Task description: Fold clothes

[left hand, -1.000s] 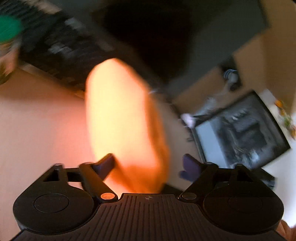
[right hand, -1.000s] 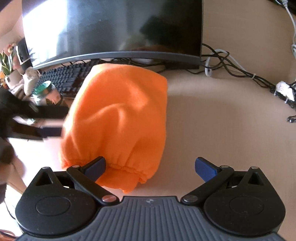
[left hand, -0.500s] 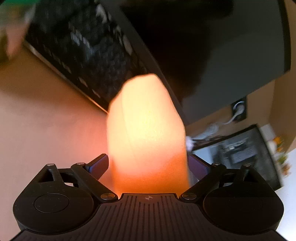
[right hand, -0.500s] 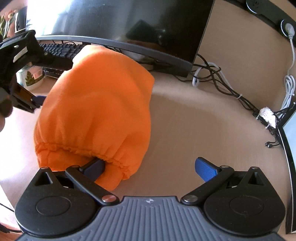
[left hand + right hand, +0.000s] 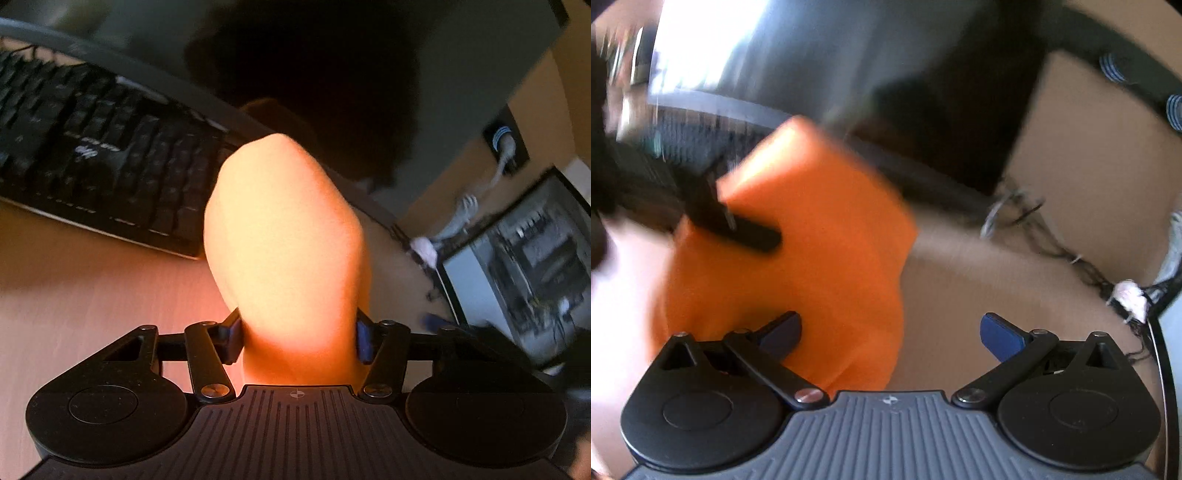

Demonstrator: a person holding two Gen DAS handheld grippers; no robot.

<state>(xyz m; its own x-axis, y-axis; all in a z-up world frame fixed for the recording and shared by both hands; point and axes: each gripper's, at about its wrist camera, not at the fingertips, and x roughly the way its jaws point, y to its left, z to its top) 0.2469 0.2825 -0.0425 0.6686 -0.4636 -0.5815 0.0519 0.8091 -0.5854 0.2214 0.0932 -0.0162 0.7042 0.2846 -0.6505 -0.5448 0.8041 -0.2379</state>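
My left gripper (image 5: pixel 297 341) is closing on the orange cloth (image 5: pixel 284 240) before the keyboard (image 5: pixel 96 162); my right gripper (image 5: pixel 890 332) gapes wide beside it.

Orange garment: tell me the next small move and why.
Probably finish closing the left gripper on the orange garment: its jaws are closing with the cloth bunched between them, while the right gripper stands open at the garment's near edge on the desk.

Garment (image 5: pixel 798 258) on desk (image 5: pixel 979 280) — keyboard (image 5: pixel 92 162), monitor (image 5: pixel 332 55) behind.
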